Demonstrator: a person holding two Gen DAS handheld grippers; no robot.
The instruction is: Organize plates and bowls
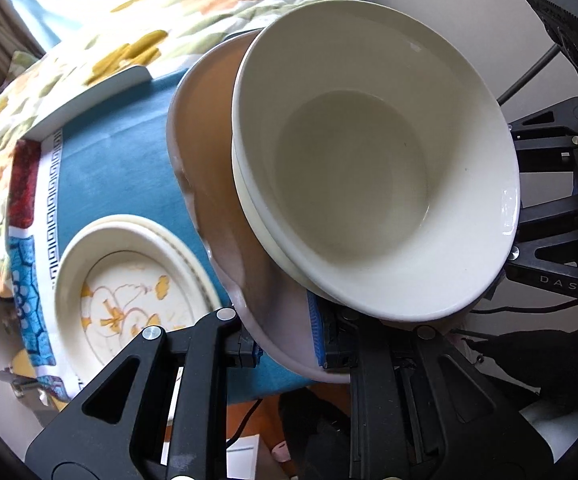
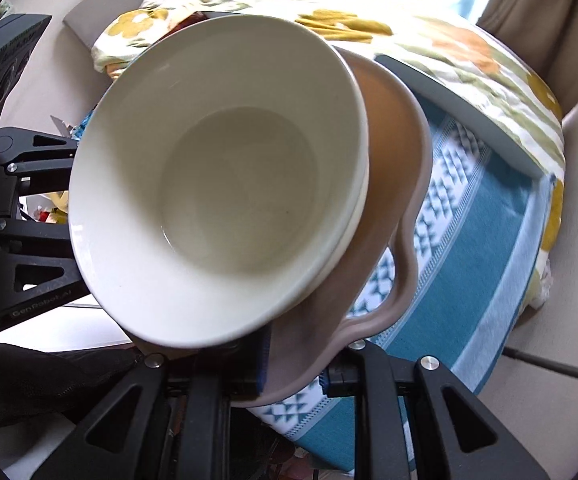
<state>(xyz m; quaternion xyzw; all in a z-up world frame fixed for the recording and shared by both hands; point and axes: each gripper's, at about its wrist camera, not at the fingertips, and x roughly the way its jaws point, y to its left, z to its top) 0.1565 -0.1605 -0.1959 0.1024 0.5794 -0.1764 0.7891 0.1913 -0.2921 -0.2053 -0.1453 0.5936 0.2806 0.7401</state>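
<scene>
A pink-rimmed, wavy-edged bowl with a tan inside [image 1: 209, 184] [image 2: 393, 184] is held up over the table by both grippers at once. Two nested cream bowls [image 1: 373, 168] [image 2: 225, 184] sit inside it. My left gripper [image 1: 289, 354] is shut on the pink bowl's near rim. My right gripper [image 2: 293, 376] is shut on its opposite rim. Each gripper shows in the other's view, the right one [image 1: 549, 216] and the left one [image 2: 21, 224]. A stack of cream plates with a yellow flower print [image 1: 129, 284] lies on the blue cloth at lower left.
A blue patterned cloth [image 1: 117, 168] [image 2: 477, 240] covers the table. A flowered quilt [image 1: 89, 48] [image 2: 429, 32] lies behind it. A thin white board [image 1: 93, 96] [image 2: 461, 108] lies at the cloth's far edge.
</scene>
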